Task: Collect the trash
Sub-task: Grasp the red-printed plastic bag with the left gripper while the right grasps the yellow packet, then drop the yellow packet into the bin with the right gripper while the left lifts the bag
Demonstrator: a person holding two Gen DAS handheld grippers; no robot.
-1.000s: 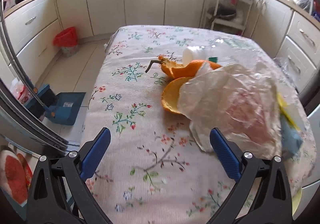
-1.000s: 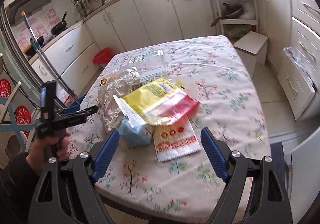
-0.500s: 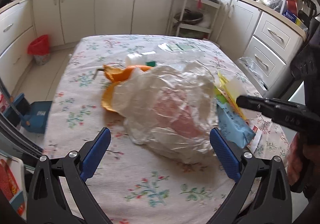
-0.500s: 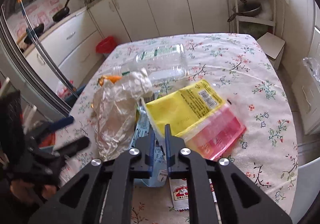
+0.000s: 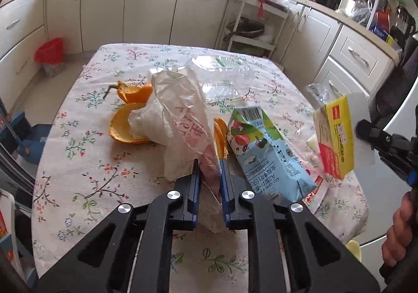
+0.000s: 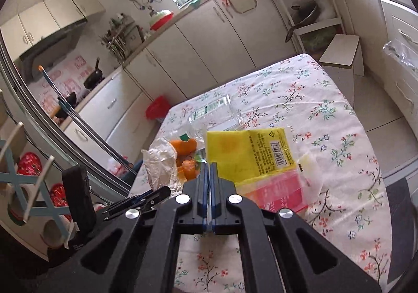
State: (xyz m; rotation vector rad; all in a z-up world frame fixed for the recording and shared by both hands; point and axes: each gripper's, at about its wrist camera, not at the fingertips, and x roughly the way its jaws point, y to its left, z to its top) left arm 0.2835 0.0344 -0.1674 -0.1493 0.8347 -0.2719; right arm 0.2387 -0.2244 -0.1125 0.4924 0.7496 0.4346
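flowery cloth covers the table [image 5: 78, 157] in a kitchen, and the trash sits in a heap near its front edge. closest in, the left tongs [image 5: 210, 170] are closing on the near end of a crinkly white plastic bag [image 5: 180, 110], with the bag squeezed between the blue pads. the bag's long side runs away from those tongs toward the far end of the table, so lifting it means pulling up and back. the right tongs [image 6: 209, 172] are pinched almost flat on the edge of a yellow and red wrapper [image 6: 250, 151], which hangs up off the cloth. a blue milk carton [image 5: 263, 151] lies just right of the bag, between the two tongs, so either hand could reach it next. orange peels [image 5: 130, 115] sit beside and partly under the bag. farther back lies a clear plastic bottle [image 5: 224, 76]. a red bin [image 5: 51, 55] stands on the floor by the cupboards, well away on the left.
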